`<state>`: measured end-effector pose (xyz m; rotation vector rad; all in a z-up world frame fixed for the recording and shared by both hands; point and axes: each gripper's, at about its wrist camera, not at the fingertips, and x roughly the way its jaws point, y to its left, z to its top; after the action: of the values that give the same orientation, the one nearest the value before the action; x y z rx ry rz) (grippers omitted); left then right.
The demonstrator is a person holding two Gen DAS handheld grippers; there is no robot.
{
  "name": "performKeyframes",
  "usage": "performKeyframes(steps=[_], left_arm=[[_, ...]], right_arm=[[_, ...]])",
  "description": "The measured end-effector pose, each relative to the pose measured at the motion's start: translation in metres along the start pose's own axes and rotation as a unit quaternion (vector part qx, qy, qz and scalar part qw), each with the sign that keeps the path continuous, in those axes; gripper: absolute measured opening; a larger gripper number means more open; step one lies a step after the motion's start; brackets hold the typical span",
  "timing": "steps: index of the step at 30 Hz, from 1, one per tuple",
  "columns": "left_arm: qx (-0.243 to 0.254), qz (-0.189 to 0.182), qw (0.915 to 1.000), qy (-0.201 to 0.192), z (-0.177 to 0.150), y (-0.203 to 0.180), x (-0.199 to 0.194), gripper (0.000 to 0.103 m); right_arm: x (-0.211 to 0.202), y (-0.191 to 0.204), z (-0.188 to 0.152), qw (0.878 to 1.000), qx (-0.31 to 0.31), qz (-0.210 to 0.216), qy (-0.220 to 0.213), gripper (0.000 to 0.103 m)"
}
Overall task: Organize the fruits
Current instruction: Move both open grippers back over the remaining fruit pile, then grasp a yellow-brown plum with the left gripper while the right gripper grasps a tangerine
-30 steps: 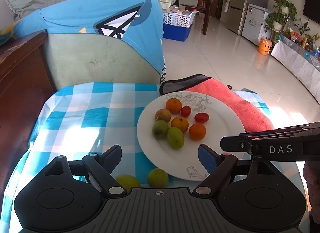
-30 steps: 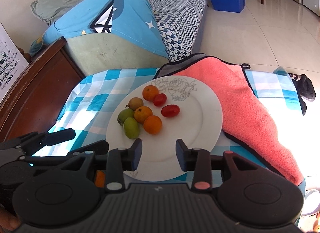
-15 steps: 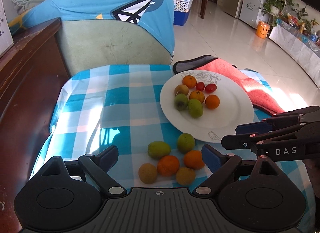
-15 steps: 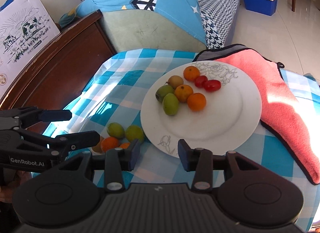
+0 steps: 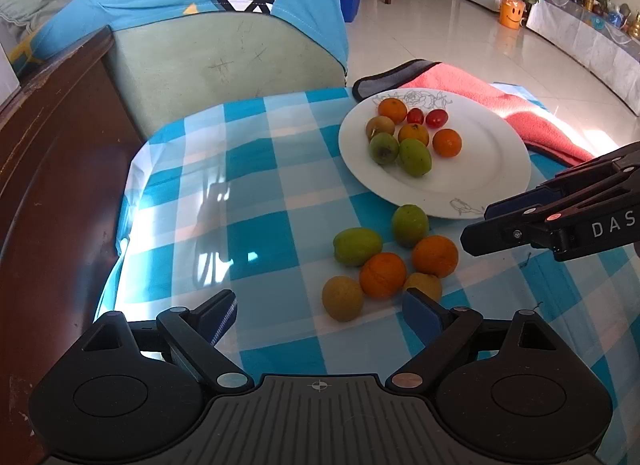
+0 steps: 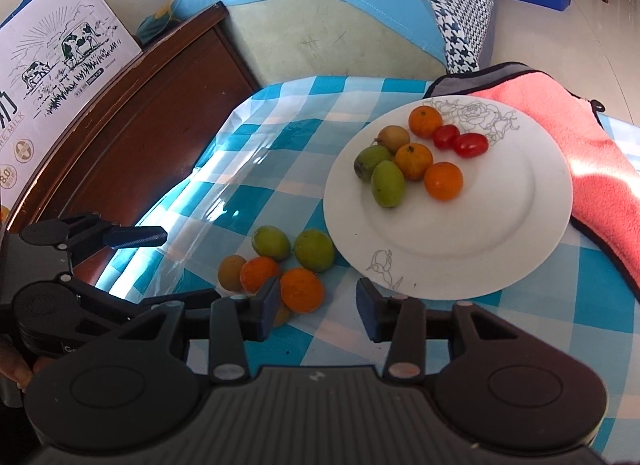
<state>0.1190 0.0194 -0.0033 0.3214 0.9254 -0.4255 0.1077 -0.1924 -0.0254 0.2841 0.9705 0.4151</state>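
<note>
Now both grippers hover over the loose fruit point(image 5: 390, 253) heaped at lower centre of the checked surface point(image 5: 248, 201), just beside the plate point(image 5: 496, 169) that holds eight pieces. Left gripper point(image 5: 320, 311) fingers gape wide and empty; right gripper point(image 6: 318, 305) fingers stand partly open, empty. Next, I judge, close on one piece. A second ago, most of that heap lay out of view.

Yellowish fruit point(image 6: 281, 315) in the loose pile: lying mostly hidden behind the right gripper's point(image 6: 316, 307) left finger point(image 6: 267, 307), only a sliver showing in the right wrist view. Pink towel point(image 6: 592, 169): running off the right edge of that picture. Milk carton point(image 6: 48, 77): being cut by the left edge, its print staying partly unreadable.
</note>
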Motion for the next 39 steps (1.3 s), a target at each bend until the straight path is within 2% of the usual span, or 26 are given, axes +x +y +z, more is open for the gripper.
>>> performKeyframes(steps=[5, 12, 25, 31, 34, 36, 39], left_arm=[[0.025, 0.004, 0.9996, -0.014, -0.004, 0.004, 0.006, 0.090], [0.072, -0.018, 0.9970, -0.020, -0.007, 0.000, 0.018, 0.089], [0.100, -0.090, 0.9907, -0.023, -0.010, 0.009, 0.039, 0.079], [0.092, -0.107, 0.9897, -0.022, -0.007, 0.012, 0.043, 0.064], [0.088, -0.118, 0.9889, -0.023, -0.007, 0.012, 0.044, 0.054], [0.085, -0.123, 0.9884, -0.022, -0.006, 0.012, 0.044, 0.044], [0.086, -0.123, 0.9884, -0.023, -0.006, 0.011, 0.043, 0.037]], right_arm=[[0.009, 0.006, 0.000, 1.000, -0.002, 0.005, 0.006, 0.043], [0.018, 0.009, -0.001, 1.000, -0.002, 0.003, 0.014, 0.042], [0.029, 0.007, -0.003, 1.000, 0.012, 0.000, 0.020, 0.041], [0.032, 0.008, -0.003, 1.000, 0.012, -0.003, 0.019, 0.040], [0.033, 0.007, -0.004, 1.000, 0.016, -0.005, 0.018, 0.036], [0.033, 0.006, -0.004, 1.000, 0.016, -0.003, 0.017, 0.032], [0.032, 0.007, -0.004, 1.000, 0.014, -0.005, 0.017, 0.031]])
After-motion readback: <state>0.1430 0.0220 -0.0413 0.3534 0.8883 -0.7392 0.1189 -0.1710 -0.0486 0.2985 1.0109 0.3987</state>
